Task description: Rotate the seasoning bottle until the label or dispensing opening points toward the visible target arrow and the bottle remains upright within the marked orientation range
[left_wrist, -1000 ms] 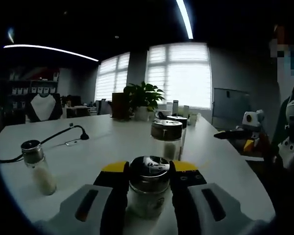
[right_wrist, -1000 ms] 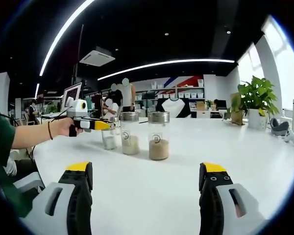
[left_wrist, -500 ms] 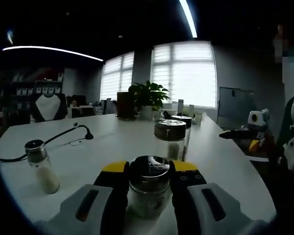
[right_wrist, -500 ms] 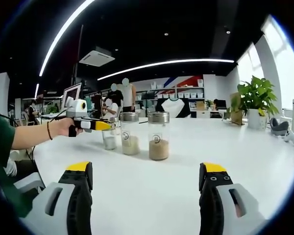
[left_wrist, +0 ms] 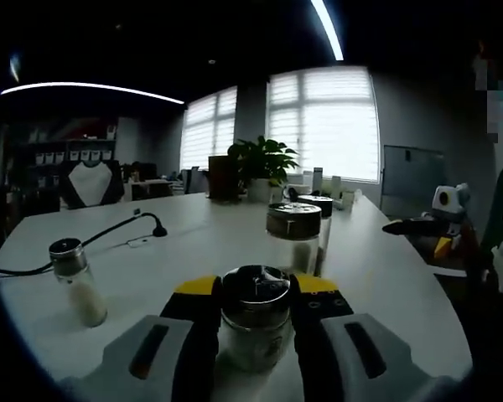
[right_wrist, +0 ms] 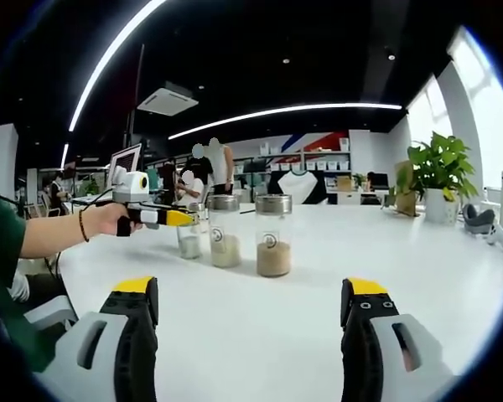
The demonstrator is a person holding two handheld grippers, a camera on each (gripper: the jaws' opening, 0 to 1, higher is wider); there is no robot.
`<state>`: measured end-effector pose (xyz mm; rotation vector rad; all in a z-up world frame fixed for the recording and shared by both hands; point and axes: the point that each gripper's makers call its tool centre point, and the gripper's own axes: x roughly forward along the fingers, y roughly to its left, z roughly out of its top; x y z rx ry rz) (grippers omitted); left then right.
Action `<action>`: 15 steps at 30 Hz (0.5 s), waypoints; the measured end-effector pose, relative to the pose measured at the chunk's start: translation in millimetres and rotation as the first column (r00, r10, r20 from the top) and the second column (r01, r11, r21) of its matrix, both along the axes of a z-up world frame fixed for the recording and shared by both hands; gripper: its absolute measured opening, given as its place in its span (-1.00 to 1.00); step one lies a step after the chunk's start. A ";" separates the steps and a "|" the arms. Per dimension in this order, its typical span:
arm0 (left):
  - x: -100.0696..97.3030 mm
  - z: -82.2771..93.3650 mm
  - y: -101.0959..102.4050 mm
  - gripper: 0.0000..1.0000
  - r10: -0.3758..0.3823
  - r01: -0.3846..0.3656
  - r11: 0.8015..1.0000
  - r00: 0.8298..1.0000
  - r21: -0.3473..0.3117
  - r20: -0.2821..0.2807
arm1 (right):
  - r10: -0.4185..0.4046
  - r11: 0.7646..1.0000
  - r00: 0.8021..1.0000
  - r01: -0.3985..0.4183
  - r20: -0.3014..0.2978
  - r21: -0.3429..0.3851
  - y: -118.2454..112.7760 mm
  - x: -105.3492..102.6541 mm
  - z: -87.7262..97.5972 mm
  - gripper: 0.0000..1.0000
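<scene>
In the left gripper view, a small salt shaker [left_wrist: 77, 280] stands upright at the left on the white table [left_wrist: 193, 243], beside a black cable [left_wrist: 109, 234]. At centre, the left gripper [left_wrist: 253, 314] has its yellow-tipped jaws closed against both sides of the seasoning bottle [left_wrist: 254, 322], which stands upright with its metal cap uppermost. Just beyond it stand two taller jars [left_wrist: 294, 234]; a potted plant [left_wrist: 260, 167] sits far behind. In the right gripper view, a hand [right_wrist: 109, 219] at the left holds the left gripper [right_wrist: 184, 219] at the bottle [right_wrist: 188, 239], next to two jars [right_wrist: 272, 234]. The right gripper [right_wrist: 251, 311] hovers above the table with jaws wide apart, holding nothing.
</scene>
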<state>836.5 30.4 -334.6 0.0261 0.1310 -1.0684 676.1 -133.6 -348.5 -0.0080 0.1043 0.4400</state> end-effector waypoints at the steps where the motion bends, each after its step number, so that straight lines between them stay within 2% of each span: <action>1: 0.3 -0.1 0.3 -0.33 0.005 -0.005 1.000 1.000 0.002 -0.001 | 0.001 1.000 1.000 -0.001 -0.003 0.002 0.4 -0.1 -0.5 0.84; 15: 4.1 -0.6 4.4 -0.33 0.082 -0.083 0.996 0.997 -0.015 -0.010 | -0.003 1.000 1.000 0.003 0.004 0.004 -1.0 -0.6 1.5 0.85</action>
